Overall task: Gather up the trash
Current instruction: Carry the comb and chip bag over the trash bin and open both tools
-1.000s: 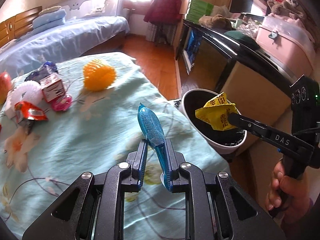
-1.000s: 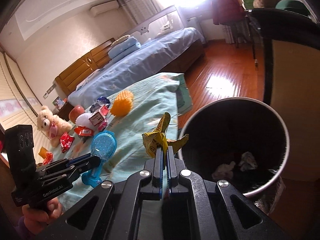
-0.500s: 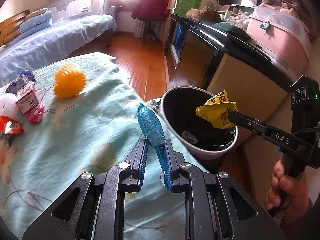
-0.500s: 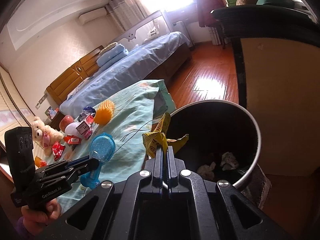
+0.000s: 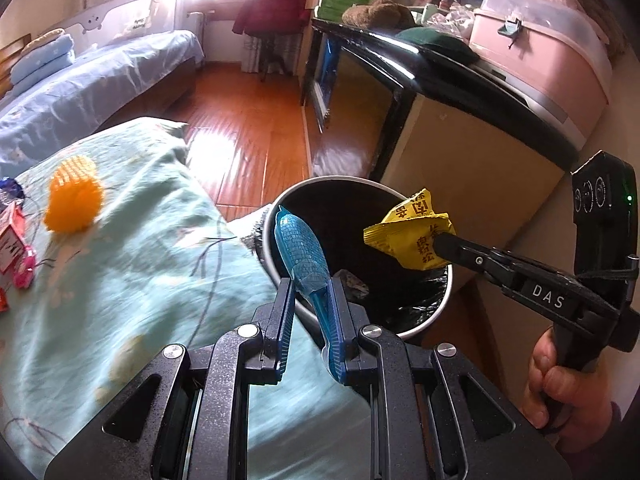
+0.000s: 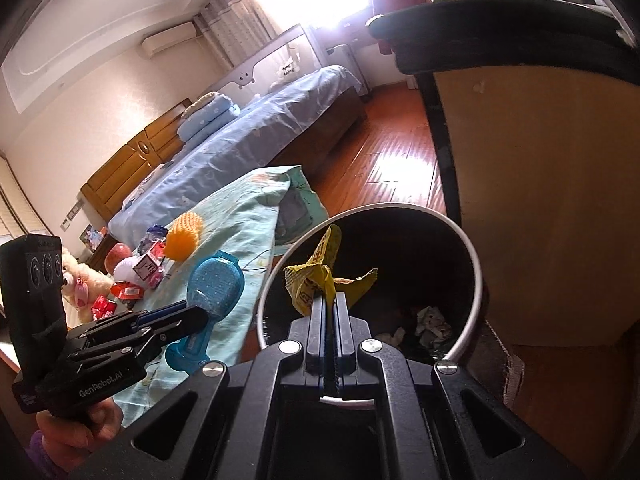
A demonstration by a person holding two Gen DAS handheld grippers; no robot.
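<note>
My left gripper is shut on a blue plastic brush-shaped piece, whose tip hangs over the near rim of the round bin. My right gripper is shut on a crumpled yellow wrapper and holds it above the bin's open mouth. The wrapper also shows in the left wrist view, and the blue piece in the right wrist view. Crumpled paper lies in the bin's bottom.
A light green floral bedspread holds an orange spiky ball, a small carton and red wrappers. A tan cabinet with a black top stands right behind the bin. A blue bed lies beyond.
Both grippers have moved toward the bin with their loads. The blue piece now reaches over the bin's rim and the yellow wrapper hangs over its opening.
</note>
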